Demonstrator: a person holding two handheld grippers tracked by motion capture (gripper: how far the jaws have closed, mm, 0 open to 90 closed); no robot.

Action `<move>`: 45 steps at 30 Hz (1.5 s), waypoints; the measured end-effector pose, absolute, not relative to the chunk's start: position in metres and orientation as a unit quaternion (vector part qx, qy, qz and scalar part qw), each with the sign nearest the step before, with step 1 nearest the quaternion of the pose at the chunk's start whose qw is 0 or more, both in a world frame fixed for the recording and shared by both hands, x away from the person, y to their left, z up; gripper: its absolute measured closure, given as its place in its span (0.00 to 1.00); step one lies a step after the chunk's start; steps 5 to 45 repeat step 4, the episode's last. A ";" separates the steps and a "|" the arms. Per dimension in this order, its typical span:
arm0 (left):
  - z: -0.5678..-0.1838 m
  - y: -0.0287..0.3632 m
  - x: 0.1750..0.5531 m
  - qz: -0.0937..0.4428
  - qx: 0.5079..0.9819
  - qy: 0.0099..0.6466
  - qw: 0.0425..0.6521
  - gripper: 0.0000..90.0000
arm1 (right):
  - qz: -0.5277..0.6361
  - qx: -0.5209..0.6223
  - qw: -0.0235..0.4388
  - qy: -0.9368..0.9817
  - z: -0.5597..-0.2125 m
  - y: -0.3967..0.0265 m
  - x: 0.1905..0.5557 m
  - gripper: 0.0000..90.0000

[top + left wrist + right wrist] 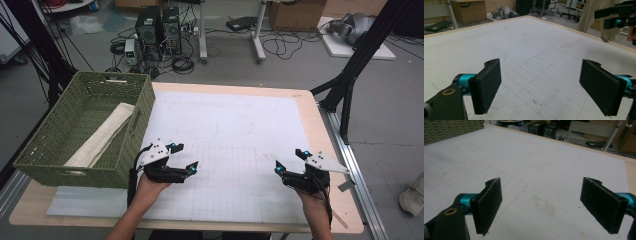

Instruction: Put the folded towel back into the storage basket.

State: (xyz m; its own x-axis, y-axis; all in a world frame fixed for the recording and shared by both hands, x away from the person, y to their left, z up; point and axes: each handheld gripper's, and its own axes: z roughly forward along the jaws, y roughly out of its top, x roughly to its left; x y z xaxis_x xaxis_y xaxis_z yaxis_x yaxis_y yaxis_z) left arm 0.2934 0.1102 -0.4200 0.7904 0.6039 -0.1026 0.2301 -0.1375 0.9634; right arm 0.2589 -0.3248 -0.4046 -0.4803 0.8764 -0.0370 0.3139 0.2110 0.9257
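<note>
A green woven basket (pixel 85 127) is sitting on the table's (pixel 330 150) left side, holding a folded cream cloth (pixel 102 135). Just beside its near right corner, the left gripper (pixel 184 157) is hovering over the white gridded mat (pixel 235 150), jaws spread and empty. The right gripper (pixel 290 161) is hovering well apart near the right edge, likewise released.

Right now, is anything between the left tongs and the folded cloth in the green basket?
Yes. The basket's woven near wall stands between the left tongs and the beige folded cloth, which lies inside it. The tongs are open over the white mat, beside the basket.
</note>
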 end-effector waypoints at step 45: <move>-0.420 0.110 0.293 0.160 0.735 0.284 0.594 0.20 | 0.474 0.412 0.299 0.719 -0.404 -0.324 0.259 0.18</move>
